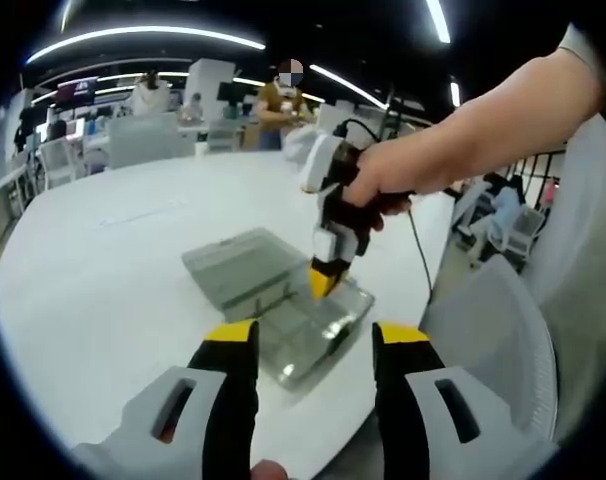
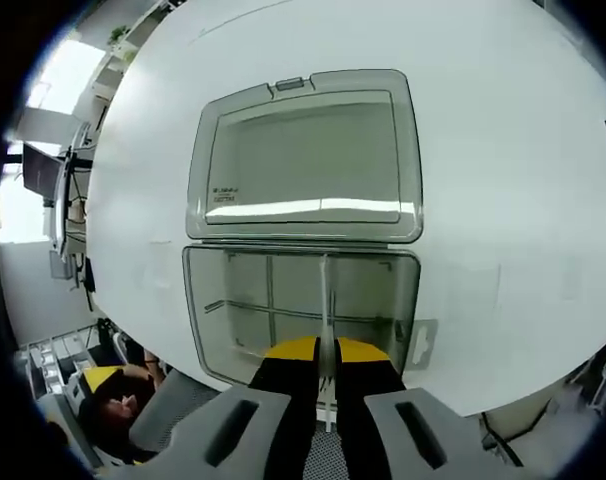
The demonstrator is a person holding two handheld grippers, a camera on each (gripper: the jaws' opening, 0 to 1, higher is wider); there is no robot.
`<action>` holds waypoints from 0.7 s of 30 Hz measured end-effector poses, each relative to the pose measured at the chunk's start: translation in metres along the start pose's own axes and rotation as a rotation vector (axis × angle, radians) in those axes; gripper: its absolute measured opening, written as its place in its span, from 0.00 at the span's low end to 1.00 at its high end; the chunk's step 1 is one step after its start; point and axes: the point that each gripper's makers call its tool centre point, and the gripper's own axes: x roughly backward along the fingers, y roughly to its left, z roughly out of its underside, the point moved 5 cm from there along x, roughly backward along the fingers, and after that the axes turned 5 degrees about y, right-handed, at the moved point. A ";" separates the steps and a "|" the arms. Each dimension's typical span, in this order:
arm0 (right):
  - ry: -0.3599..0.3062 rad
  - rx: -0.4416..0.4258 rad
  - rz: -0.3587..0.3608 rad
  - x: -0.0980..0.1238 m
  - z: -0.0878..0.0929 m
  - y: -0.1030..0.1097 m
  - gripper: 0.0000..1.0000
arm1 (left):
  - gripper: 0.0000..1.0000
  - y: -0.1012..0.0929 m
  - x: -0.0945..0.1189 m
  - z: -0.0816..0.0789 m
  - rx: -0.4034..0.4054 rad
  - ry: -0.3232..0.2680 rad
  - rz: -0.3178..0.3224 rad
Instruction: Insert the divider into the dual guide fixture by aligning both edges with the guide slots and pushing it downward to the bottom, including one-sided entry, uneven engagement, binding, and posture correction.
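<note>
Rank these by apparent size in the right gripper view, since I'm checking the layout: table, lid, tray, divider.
1. table
2. lid and tray: look about alike, with the tray partly hidden
3. divider, a thin strip

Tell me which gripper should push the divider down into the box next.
Right. The right gripper is shut on the divider, directly above the open box. The left gripper is open, set back from it.

Clear compartment box (image 2: 301, 270), lid open flat on white worktop (image 2: 503, 150); thin divider (image 2: 325, 300) upright inside.
</note>
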 end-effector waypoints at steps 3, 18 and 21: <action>0.003 0.000 -0.003 0.002 0.002 0.001 0.00 | 0.44 0.001 0.000 0.000 0.000 -0.001 0.000; 0.015 0.007 -0.010 0.006 0.000 0.004 0.00 | 0.43 0.001 -0.001 -0.002 -0.002 -0.003 0.003; 0.017 0.013 0.000 0.005 0.002 0.003 0.00 | 0.43 0.002 -0.001 -0.001 -0.002 -0.002 0.002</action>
